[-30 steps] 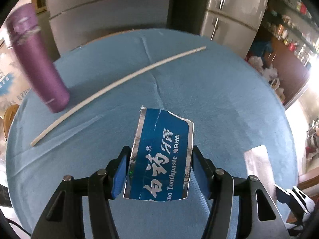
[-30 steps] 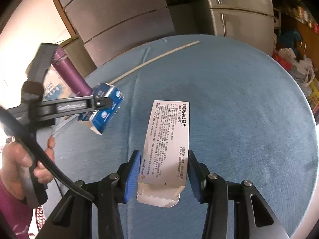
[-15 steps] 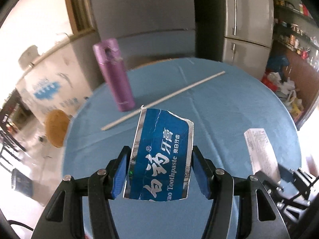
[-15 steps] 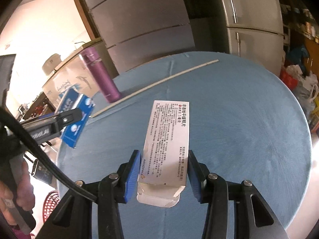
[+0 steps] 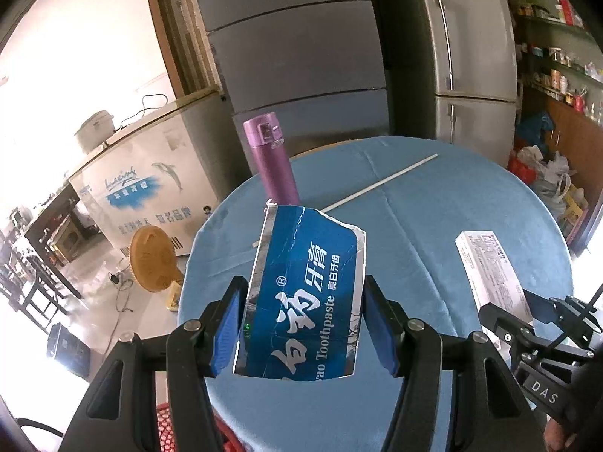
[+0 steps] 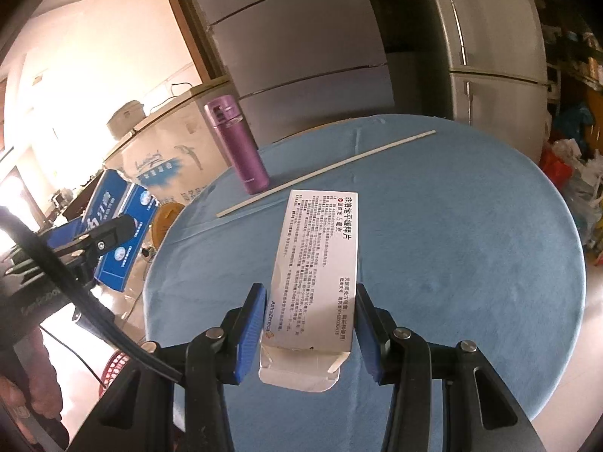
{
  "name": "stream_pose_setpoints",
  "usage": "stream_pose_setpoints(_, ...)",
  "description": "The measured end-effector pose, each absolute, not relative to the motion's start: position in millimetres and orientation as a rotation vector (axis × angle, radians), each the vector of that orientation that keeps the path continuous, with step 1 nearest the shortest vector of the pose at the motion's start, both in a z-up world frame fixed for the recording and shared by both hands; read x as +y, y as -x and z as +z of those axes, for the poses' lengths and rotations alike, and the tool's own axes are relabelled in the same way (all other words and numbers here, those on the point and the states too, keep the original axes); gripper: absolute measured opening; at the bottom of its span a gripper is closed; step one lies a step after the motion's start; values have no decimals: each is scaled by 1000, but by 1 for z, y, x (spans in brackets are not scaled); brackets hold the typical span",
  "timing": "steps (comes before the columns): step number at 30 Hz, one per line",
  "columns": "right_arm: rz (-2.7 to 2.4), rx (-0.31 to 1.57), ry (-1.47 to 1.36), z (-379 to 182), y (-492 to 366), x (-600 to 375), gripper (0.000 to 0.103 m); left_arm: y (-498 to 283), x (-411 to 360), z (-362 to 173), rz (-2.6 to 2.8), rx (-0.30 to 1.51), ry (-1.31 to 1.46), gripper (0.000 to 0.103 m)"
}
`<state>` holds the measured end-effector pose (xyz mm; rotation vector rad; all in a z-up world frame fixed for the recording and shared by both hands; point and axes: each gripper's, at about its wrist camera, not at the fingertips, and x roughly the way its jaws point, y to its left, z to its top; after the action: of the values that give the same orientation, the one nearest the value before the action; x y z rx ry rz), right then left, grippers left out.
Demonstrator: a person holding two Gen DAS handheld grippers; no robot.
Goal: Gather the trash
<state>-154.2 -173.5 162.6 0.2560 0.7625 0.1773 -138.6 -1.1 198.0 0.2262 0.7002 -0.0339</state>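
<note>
while left hand-held gripper (image 5: 301, 324) clamps "toothpaste" box (image 5: 305, 293), right hand-held gripper (image 6: 309, 333) clamps "astrazeneca" carton (image 6: 316, 275).

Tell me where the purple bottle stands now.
The purple bottle stands upright near the far left edge of the blue table, beside the white stick.

A home kitchen and dining area. A round table (image 6: 471, 233) with a blue cloth stands before a tall steel fridge (image 5: 471, 37). A chest freezer (image 5: 150, 173) (a rice cooker (image 5: 94, 130) on top) sits at the left wall. Shelves (image 5: 557, 71) of jars line the right side, with dark chairs (image 5: 22, 275) farther left.
</note>
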Motion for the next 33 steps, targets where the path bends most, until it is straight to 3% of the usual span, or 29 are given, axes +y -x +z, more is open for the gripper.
stream_pose_setpoints(14,206,753,-217,167,175,-153,49,169,22,196,3,698,-203,62)
stream_pose_setpoints(26,146,850,-294,142,158,-181,50,162,34,187,-7,726,-174,62)
stream_pose_setpoints(33,165,1003,-544,109,140,-215,59,153,43,169,-30,779,-132,62)
